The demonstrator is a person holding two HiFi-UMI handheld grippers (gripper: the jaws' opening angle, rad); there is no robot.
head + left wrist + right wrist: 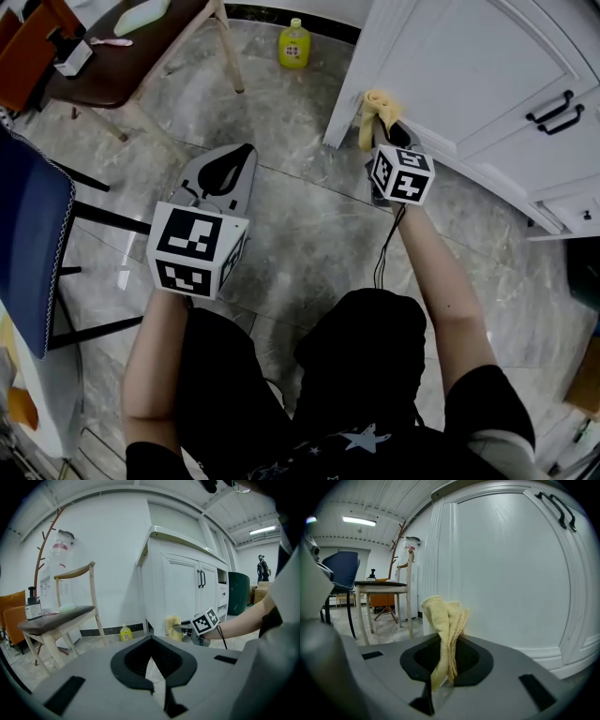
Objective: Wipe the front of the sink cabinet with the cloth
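Observation:
A folded yellow cloth (443, 630) sticks up from between the jaws of my right gripper (440, 667), which is shut on it. In the head view the cloth (375, 108) sits low at the left corner of the white sink cabinet (469, 66), with the right gripper (384, 131) just behind it. The cabinet's panelled front (511, 573) fills the right gripper view right behind the cloth; I cannot tell if they touch. My left gripper (246, 152) hangs over the floor to the left, away from the cabinet, jaws together and holding nothing (152, 667). From there the cloth (173, 626) shows beside the cabinet (178, 592).
A yellow bottle (294, 44) stands on the floor by the wall, left of the cabinet. A wooden chair with a dark seat (122, 56) carries a pump bottle (33, 606). A blue chair (33, 244) is at far left. Black handles (555, 111) sit on the cabinet doors.

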